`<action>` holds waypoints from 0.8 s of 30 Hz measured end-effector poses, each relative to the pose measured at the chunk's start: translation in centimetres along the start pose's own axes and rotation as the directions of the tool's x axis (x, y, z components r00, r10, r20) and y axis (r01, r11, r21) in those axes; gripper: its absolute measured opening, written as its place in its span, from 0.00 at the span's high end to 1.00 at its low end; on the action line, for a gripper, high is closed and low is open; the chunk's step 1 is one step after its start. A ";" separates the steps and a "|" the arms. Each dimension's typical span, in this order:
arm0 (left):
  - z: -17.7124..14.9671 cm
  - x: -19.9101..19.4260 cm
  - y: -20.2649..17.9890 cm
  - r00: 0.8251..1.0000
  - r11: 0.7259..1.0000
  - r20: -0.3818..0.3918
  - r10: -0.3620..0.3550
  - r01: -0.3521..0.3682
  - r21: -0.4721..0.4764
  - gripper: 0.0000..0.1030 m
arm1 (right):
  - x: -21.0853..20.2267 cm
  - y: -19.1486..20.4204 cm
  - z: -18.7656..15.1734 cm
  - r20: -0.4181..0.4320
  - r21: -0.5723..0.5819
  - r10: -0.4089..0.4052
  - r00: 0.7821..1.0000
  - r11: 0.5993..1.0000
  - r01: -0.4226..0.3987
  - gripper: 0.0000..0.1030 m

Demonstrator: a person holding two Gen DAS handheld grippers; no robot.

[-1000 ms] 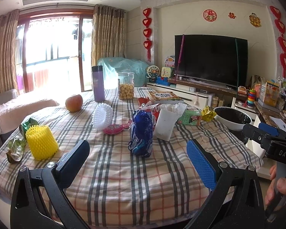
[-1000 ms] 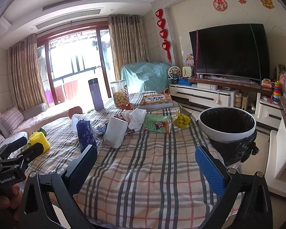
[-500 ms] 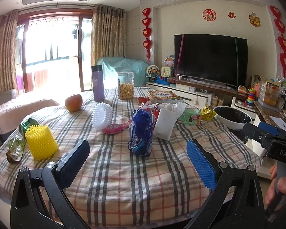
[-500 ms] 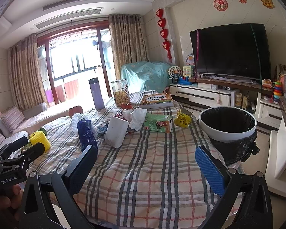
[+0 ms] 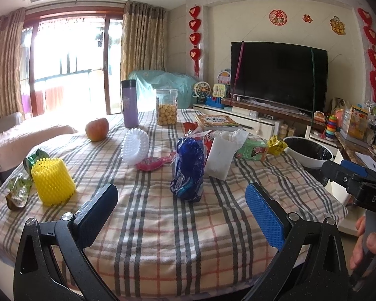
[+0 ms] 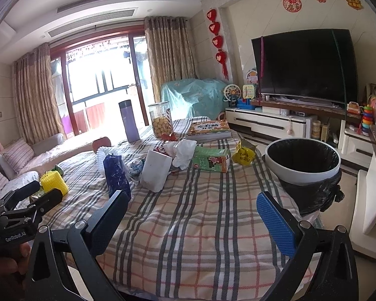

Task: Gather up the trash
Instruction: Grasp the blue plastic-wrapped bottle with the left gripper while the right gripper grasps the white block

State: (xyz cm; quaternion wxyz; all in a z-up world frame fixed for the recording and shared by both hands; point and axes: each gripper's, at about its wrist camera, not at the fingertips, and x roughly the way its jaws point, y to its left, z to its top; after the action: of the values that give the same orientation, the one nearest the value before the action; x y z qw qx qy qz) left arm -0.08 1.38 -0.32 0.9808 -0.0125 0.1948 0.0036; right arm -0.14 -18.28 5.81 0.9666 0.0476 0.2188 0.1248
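The right hand-held gripper (image 6: 188, 212) hovers wide open (nothing between its fingers) over the plaid tablecloth (image 6: 200, 215).

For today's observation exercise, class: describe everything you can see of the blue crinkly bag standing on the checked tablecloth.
The blue bag is a shiny, crumpled plastic wrapper, dark blue with white lettering low on its side. It stands roughly upright on the checked tablecloth, its top scrunched. It sits just left of the white container, close to it, with a pink wrapper behind. Neither gripper touches it.
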 end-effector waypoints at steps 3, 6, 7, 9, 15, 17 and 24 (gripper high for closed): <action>-0.1 0.5 0.4 1.000 1.000 -0.016 -0.002 0.002 -0.011 0.00 | 0.5 -0.1 0.2 -0.017 0.006 0.020 1.000 1.000 -0.020 0.00; -0.2 1.1 0.7 0.999 1.000 -0.034 0.000 0.000 -0.015 0.00 | 1.4 -0.4 0.5 -0.038 0.027 0.051 0.998 0.998 -0.050 0.00; -0.3 1.3 0.8 0.999 1.000 -0.040 0.001 -0.001 -0.015 0.00 | 1.6 -0.5 0.5 -0.043 0.034 0.060 0.997 0.998 -0.058 0.00; -0.3 2.0 0.8 0.998 1.000 -0.058 0.001 -0.001 -0.008 0.00 | 2.5 -0.9 0.7 -0.059 0.061 0.085 0.995 0.995 -0.082 0.00; -0.5 4.4 1.1 0.994 1.000 -0.106 -0.008 0.008 -0.003 0.00 | 6.2 -1.8 1.1 -0.147 0.127 0.151 0.978 0.983 -0.132 0.03; -0.4 5.4 1.3 0.992 1.000 -0.125 -0.016 0.015 -0.010 0.00 | 7.8 -1.9 1.1 -0.181 0.133 0.166 0.969 0.981 -0.143 0.09; -0.1 9.0 1.6 0.981 0.999 -0.191 -0.047 0.042 -0.030 0.00 | 12.9 -1.0 0.7 -0.283 0.146 0.230 0.931 0.970 -0.195 0.24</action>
State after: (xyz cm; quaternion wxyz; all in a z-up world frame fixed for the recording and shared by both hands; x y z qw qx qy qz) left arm 8.12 3.02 -3.91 0.9571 -0.0296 0.2877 -0.0171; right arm 11.67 -15.90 0.94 0.8989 0.1076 0.3623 0.2218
